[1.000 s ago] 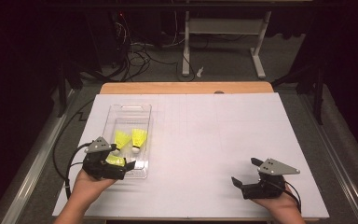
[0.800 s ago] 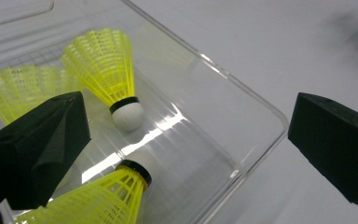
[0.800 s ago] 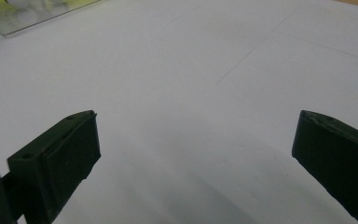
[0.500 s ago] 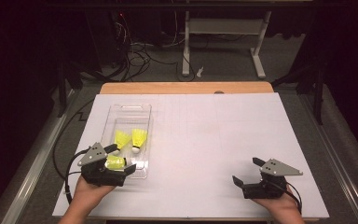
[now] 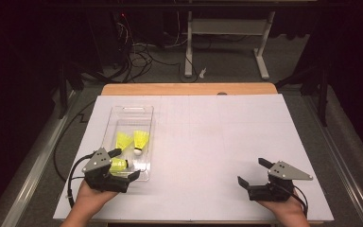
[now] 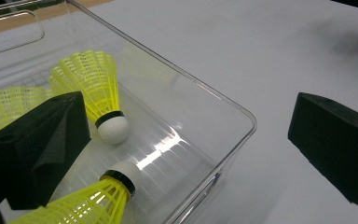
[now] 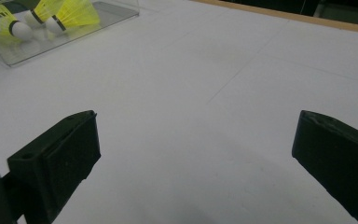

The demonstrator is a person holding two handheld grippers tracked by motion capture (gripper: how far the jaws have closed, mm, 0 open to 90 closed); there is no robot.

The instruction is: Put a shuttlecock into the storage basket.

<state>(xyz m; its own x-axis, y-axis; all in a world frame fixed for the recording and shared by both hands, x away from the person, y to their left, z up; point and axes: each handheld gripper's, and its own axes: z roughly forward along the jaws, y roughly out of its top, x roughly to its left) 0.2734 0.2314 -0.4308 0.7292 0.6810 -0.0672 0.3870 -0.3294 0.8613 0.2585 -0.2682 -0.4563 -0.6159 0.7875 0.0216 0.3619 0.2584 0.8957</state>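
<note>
A clear plastic tray (image 5: 128, 109) lies on the left of the white table and holds three yellow shuttlecocks. Two lie side by side in its middle (image 5: 123, 140) (image 5: 141, 140), and the third (image 5: 118, 164) lies at its near end. My left gripper (image 5: 124, 163) is open at that near end. In the left gripper view one jaw stands inside the tray beside a shuttlecock (image 6: 93, 88) and the other outside the tray wall (image 6: 242, 116), with nothing held. My right gripper (image 5: 254, 171) is open over bare table at the near right.
White paper (image 5: 208, 137) covers the table, and a wooden strip (image 5: 189, 89) shows along its far edge. Cables and a desk frame (image 5: 227, 42) stand on the floor beyond. In the right gripper view the tray (image 7: 74, 28) sits far off at the upper left.
My left gripper has drawn back a little toward the near table edge. The right gripper has barely moved.
</note>
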